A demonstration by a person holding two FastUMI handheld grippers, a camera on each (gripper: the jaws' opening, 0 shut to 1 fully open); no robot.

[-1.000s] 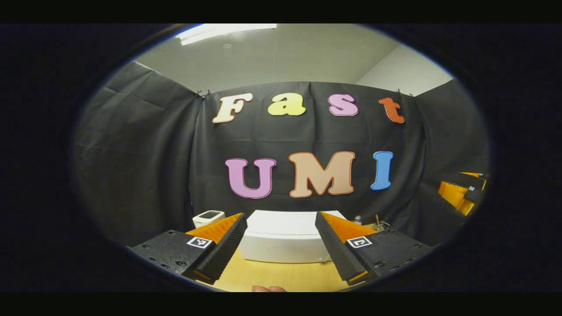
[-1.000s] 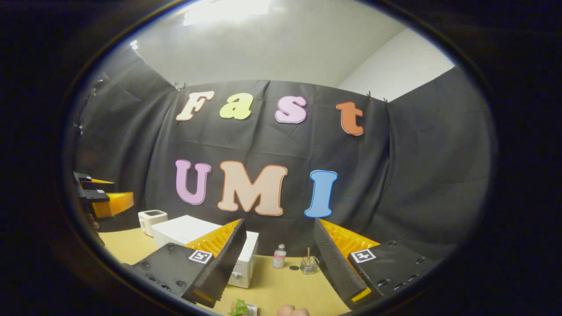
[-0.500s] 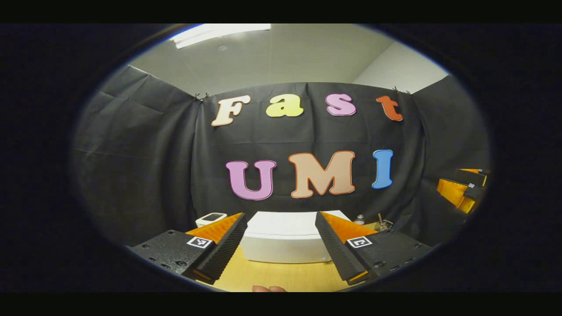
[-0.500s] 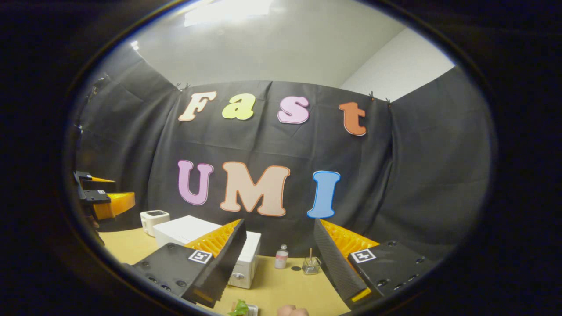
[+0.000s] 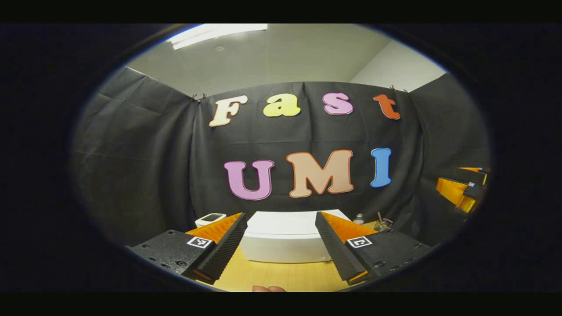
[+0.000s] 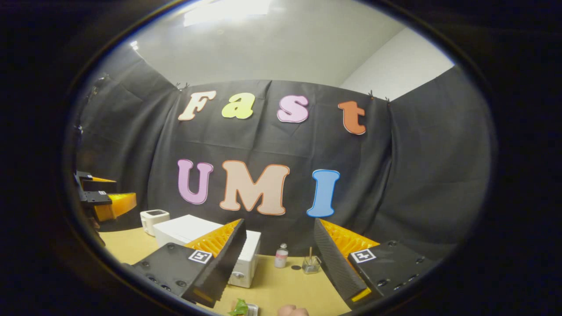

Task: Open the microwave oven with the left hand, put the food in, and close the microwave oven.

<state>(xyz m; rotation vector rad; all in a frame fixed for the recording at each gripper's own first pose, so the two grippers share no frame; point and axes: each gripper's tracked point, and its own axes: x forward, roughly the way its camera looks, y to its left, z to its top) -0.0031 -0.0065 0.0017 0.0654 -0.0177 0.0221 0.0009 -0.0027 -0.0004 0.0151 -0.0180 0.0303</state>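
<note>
The white microwave oven (image 5: 284, 239) stands on the wooden table, door shut, straight ahead of my left gripper (image 5: 281, 252), which is open and empty, some way short of it. In the right gripper view the microwave oven (image 6: 184, 230) sits at left, its knobs facing right. My right gripper (image 6: 279, 267) is open with nothing between its fingers. The food, a leafy green bit on a small dish (image 6: 242, 308), lies at the bottom edge below it. The other gripper (image 6: 103, 199) hangs at far left.
A small white device (image 5: 210, 218) stands left of the microwave. A little bottle (image 6: 280, 256) and a glass holder with a stick (image 6: 310, 264) stand near the back wall. The right gripper (image 5: 463, 188) appears at the far right in the left gripper view. Bare table (image 6: 285, 287) lies in front.
Both views have drifted only slightly. Nothing has been taken hold of or opened.
</note>
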